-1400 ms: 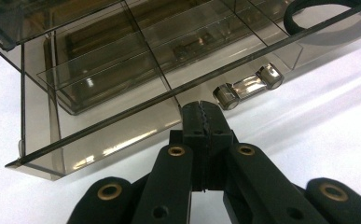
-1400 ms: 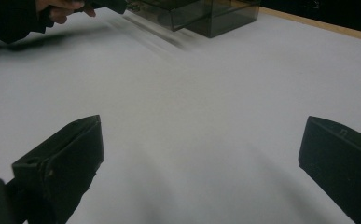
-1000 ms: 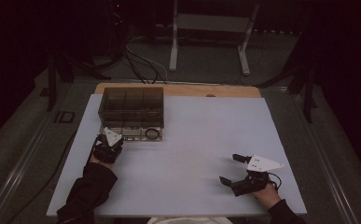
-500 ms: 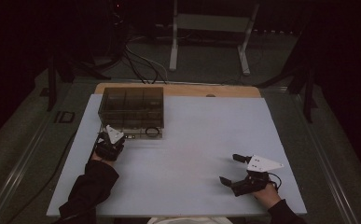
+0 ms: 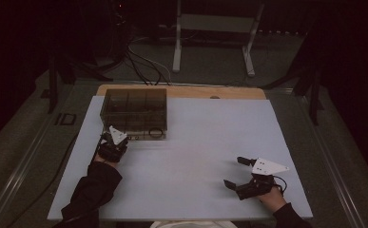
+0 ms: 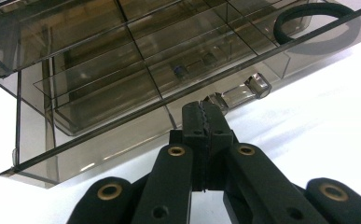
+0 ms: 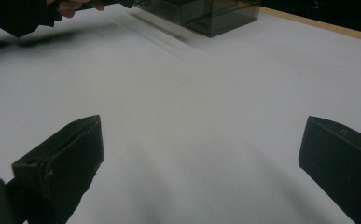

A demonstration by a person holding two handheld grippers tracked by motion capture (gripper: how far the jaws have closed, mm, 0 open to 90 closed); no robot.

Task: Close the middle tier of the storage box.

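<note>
We're holding the left tongs (image 5: 118, 140) right at the front edge of the smoke-tinted compartment box (image 5: 135, 110), which is sitting at the far left of the desk (image 5: 196, 142), up against the wooden strip (image 5: 181, 91) along the far side. Left tongs (image 6: 207, 122) are fully closed, teeth meshed, nothing between them, tips sitting just short of the box's small clear latch tab (image 6: 243, 89) on the front wall; can't tell from these angles whether they're actually touching it. The box (image 6: 122, 70) is showing its dividers through the transparent lid, and a black rubber ring (image 6: 315, 25) is lying in the corner compartment nearest the latch; same ring (image 5: 156, 132) is showing at the front right of the box from above. We're keeping the right tongs (image 5: 239, 172) near the front right of the desk, well apart from the box, jaws spread wide with nothing in them, just bare white surface between the two black pads (image 7: 71, 154) in the right gripper view. The box (image 7: 206, 14) is showing far off there, at the top.
</note>
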